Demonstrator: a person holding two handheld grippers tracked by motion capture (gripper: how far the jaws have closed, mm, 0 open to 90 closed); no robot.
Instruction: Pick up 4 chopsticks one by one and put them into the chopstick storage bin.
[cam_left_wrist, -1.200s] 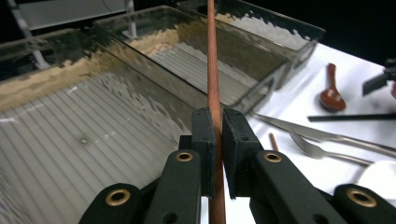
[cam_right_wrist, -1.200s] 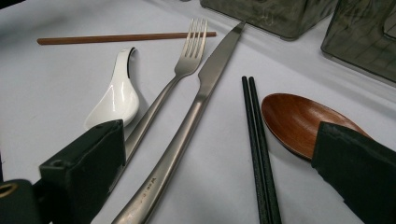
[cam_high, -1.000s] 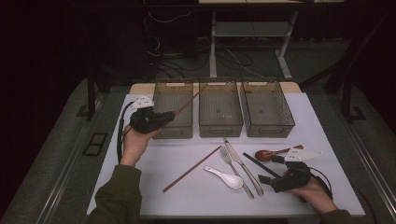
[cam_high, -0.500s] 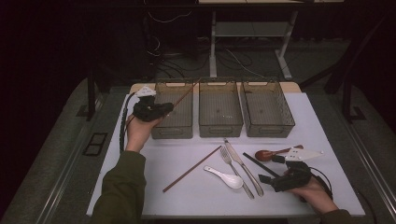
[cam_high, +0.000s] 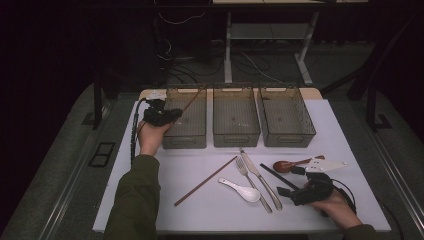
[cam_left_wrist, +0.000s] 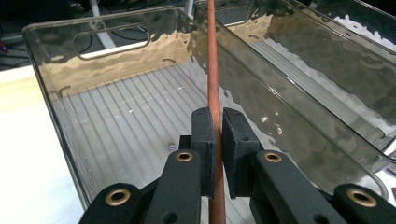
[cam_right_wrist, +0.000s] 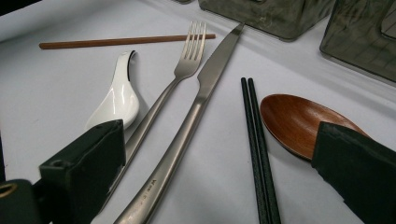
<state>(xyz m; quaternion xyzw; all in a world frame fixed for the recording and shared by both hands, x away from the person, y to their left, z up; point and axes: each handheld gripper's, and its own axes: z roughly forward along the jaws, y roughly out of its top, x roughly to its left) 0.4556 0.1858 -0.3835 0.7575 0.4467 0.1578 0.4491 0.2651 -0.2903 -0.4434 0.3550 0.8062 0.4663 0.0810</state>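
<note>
My left gripper (cam_high: 164, 116) (cam_left_wrist: 216, 126) is shut on a brown chopstick (cam_high: 192, 100) (cam_left_wrist: 213, 65), which slants over the open left bin (cam_high: 185, 141) (cam_left_wrist: 107, 121). At the table's front right, my right gripper (cam_high: 291, 181) (cam_right_wrist: 219, 163) stands open and low over the cutlery, with nothing between its jaws. In front of it lie a second brown chopstick (cam_high: 205, 181) (cam_right_wrist: 126, 42), a white spoon (cam_high: 242, 190) (cam_right_wrist: 114, 100), a fork (cam_high: 252, 182) (cam_right_wrist: 182, 74), a knife (cam_high: 260, 177) (cam_right_wrist: 196, 107), black chopsticks (cam_high: 272, 172) (cam_right_wrist: 259, 149) and a wooden spoon (cam_high: 286, 165) (cam_right_wrist: 294, 121).
Two more smoky see-through bins, the middle (cam_high: 236, 139) and the right (cam_high: 287, 139), stand side by side at the back of the white table (cam_high: 150, 200). The table's front edge runs just behind my right hand. Dark floor and cables lie beyond the bins.
My left gripper has carried the brown chopstick away from me and over the left bin. The right gripper has stayed in place.
</note>
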